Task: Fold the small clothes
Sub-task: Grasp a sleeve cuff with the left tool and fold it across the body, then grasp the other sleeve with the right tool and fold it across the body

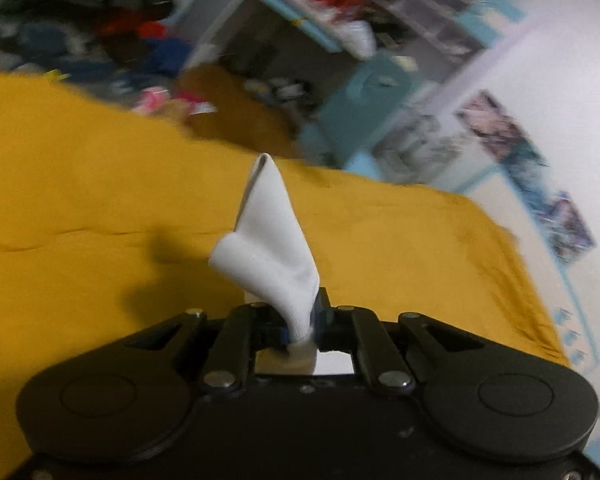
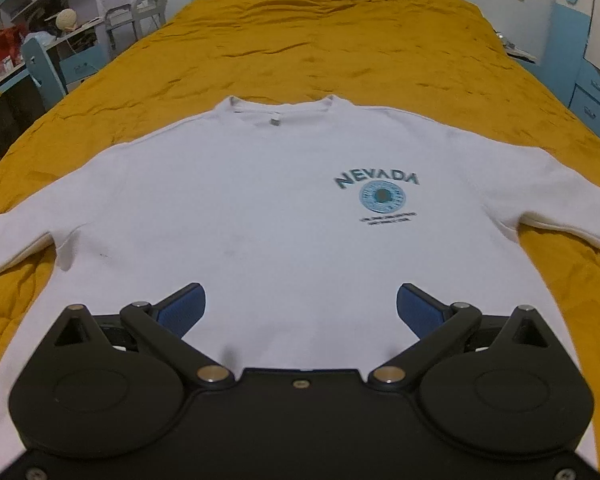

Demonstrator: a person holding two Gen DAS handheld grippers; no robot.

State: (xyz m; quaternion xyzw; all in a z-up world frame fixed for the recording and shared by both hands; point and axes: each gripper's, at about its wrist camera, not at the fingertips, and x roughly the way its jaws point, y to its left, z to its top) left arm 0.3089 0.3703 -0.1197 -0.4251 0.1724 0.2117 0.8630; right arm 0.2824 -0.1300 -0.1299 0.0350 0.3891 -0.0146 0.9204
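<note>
A white sweatshirt point(image 2: 260, 208) with a blue "NEVADA" print point(image 2: 380, 190) lies flat, front up, on the yellow bedspread point(image 2: 320, 40), collar away from me, both sleeves spread to the sides. My right gripper point(image 2: 300, 308) is open and empty, just above the shirt's lower hem area. In the left wrist view my left gripper point(image 1: 302, 320) is shut on a piece of white cloth point(image 1: 272, 236) that sticks up from the jaws above the yellow bedspread point(image 1: 100, 200). I cannot tell which part of the garment this cloth is. The left view is motion-blurred.
A blue desk and shelves point(image 2: 40, 52) stand left of the bed. A blue cabinet point(image 2: 592, 96) stands at the right. The left wrist view shows a pile of dark clothes point(image 1: 80, 28) beyond the bed and a white wall with posters point(image 1: 500, 136).
</note>
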